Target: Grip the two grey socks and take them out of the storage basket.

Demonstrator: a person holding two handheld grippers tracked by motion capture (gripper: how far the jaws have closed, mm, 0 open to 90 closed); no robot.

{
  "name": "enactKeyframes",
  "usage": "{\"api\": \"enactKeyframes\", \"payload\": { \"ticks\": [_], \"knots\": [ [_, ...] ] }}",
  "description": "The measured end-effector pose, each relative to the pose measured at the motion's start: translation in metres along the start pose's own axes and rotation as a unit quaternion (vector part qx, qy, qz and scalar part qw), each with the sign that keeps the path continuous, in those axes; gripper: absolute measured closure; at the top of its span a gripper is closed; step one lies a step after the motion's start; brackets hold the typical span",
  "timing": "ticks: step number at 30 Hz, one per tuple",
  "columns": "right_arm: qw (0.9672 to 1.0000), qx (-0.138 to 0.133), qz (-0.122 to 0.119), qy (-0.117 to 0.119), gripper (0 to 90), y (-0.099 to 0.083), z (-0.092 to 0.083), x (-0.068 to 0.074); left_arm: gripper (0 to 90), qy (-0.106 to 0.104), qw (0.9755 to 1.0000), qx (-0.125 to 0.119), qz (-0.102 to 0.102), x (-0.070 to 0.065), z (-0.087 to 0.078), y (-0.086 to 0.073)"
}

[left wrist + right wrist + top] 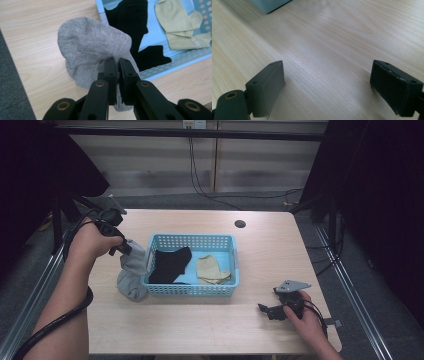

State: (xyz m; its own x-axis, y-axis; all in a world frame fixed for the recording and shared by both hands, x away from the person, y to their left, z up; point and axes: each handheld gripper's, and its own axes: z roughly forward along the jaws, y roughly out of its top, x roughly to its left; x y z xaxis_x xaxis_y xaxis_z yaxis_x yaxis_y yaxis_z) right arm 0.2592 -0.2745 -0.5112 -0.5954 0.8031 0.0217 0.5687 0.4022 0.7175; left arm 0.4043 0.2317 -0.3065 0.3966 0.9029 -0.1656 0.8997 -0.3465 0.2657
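Grey knitted cotton is what I have pinched in my left gripper (117, 65): a soft grey ankle sock (92, 47) that hangs from the jaws just outside the left wall of the light blue perforated plastic basket (192, 289), its lower end slumped against the pale wood-grain table (200, 330). Inside the basket already lie a black sock (170, 265) on the left and a beige sock (212, 269) on the right. My worry is the rim: the grey sock droops well below my jaws and presses against the basket's outer wall, so if I carry it sideways without lifting first, I judge the dangling toe will catch on the edge, drag the light basket along the table or fold half the sock over the outside. The grip itself is thin, too; the jaws stand almost together on only a narrow bunch of fabric near the cuff, and a snag could pull that bunch free and drop the sock on the table beside the basket. Letting go too soon would leave it draped over the rim, not lying flat next to the black one. My right gripper (267, 310) rests low on the table near the front right corner, well apart from the basket, its jaws spread wide with nothing but bare wood between them, so it touches and holds nothing and cannot steady the basket from there.
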Motion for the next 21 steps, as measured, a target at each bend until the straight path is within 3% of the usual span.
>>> {"api": "enactKeyframes", "payload": {
  "ticks": [11,21],
  "knots": [
    [1.0,0.0,0.0,0.0,11.9,0.0,0.0,0.0,85.6,0.014,0.9999,-0.004,-0.005,0.015,0.001,-0.013],
    [1.0,-0.001,0.0,0.0,11.9,0.0,0.0,0.0,85.5,0.017,0.9997,-0.006,-0.014,0.026,0.017,-0.02]
  ]
}}
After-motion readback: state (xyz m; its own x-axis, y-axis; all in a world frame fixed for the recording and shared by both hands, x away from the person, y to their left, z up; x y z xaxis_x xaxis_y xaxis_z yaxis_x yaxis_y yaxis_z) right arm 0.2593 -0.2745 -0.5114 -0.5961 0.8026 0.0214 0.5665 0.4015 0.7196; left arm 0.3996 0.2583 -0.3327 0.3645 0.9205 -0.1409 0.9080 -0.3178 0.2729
